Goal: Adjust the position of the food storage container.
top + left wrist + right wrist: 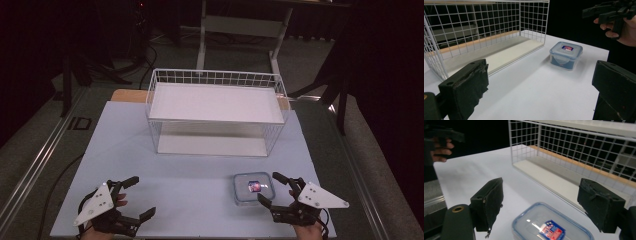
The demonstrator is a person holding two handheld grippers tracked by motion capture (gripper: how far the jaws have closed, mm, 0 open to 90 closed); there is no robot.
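Both grippers spread and empty; box nearest my right.

My right gripper [274,189], jaws wide apart, hangs at the box [253,188], whose lid lies just ahead, between and below the jaws. My left gripper [134,198], also spread, holds nothing, well apart across the table [200,200]. The wire rack [216,112] stands beyond.

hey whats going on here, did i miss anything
A person holds a hand-held gripper in each hand over a white table. Nothing is gripped. The right hand-held gripper hovers open beside a small lidded plastic container; the left hand-held gripper is open too, nearer the table's left front. A white wire shelf rack stands behind.
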